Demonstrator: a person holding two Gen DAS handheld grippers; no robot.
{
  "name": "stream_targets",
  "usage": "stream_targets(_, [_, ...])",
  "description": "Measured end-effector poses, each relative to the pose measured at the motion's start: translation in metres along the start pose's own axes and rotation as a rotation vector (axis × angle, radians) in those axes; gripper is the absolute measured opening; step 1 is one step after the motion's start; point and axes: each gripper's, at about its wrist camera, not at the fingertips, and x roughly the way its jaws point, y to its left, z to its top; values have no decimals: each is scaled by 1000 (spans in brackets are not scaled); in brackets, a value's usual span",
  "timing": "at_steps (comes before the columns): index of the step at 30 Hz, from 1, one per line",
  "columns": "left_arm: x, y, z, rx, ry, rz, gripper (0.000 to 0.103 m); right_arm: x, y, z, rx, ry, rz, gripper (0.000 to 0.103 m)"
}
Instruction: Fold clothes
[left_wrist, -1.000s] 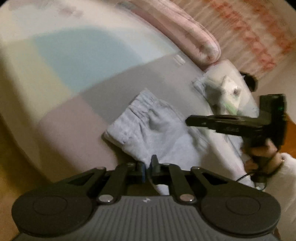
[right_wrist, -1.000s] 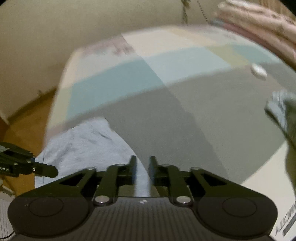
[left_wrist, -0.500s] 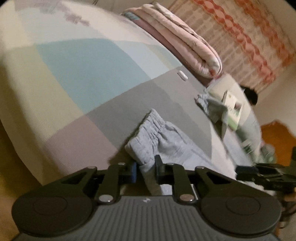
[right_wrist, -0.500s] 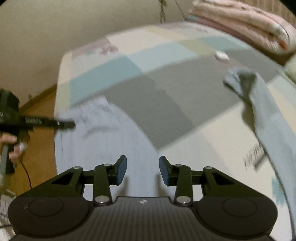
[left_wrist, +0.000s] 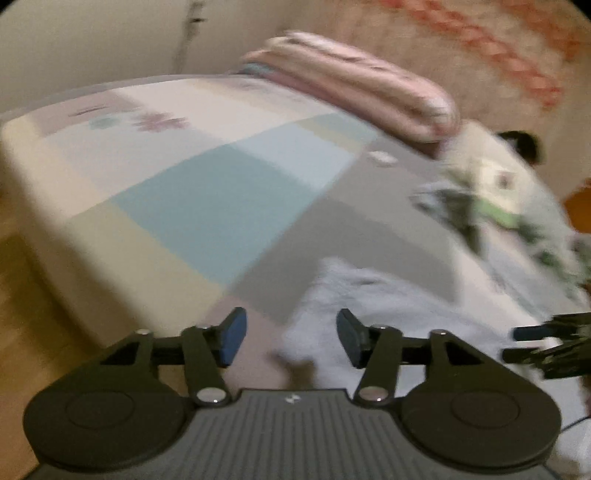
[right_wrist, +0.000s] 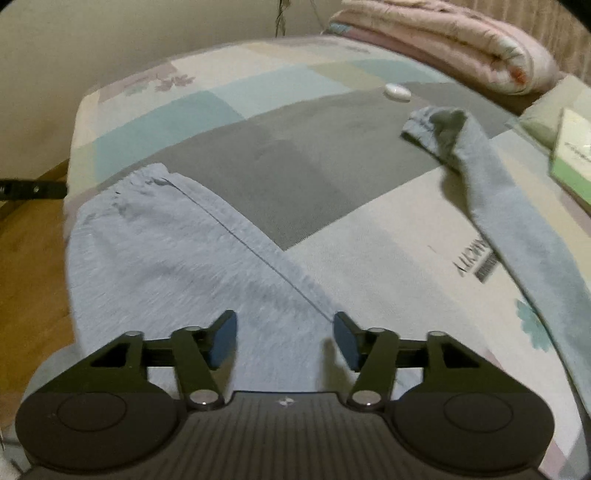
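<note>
Light blue sweatpants (right_wrist: 177, 258) lie spread on the bed. One leg runs to a cuff near the bed's left edge, the other leg (right_wrist: 498, 206) stretches right to a rumpled cuff. My right gripper (right_wrist: 284, 339) hovers over the pants' wide part; its jaws are opening and nothing is pinched between them. In the blurred left wrist view my left gripper (left_wrist: 290, 336) is above the cuff end of the pants (left_wrist: 369, 302), its jaws opening too and free of the cloth. The right gripper (left_wrist: 524, 345) shows at the right edge, and the left gripper (right_wrist: 33, 188) at the left edge.
The bed has a patchwork sheet (right_wrist: 295, 158). A folded pink quilt (right_wrist: 461, 40) lies at its far side, with a small white object (right_wrist: 397, 90) in front. A booklet (right_wrist: 572, 151) rests on a pillow at right. Wooden floor (right_wrist: 29, 258) lies past the bed's left edge.
My left gripper let go of the pants cuff, opened and rose. My right gripper opened wider while moving over the pants, which now lie flat.
</note>
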Motion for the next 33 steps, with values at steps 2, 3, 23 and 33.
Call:
stream_targets(2, [12,-20,4,55,14,-109,65,-14,0,-13,25,-5,-21,72])
stream_targets(3, [22,-30,5,86,32,-162,66,-21,-1,-21,38,-3,-36,74])
stream_targets(23, [69,-93,-13,492,49,-32,79,-58,-21,-89,243,-21,-214,89])
stream_targets(33, [85,-77,-18,422,109,44,79,3,-56,-55,366,-16,-87,101])
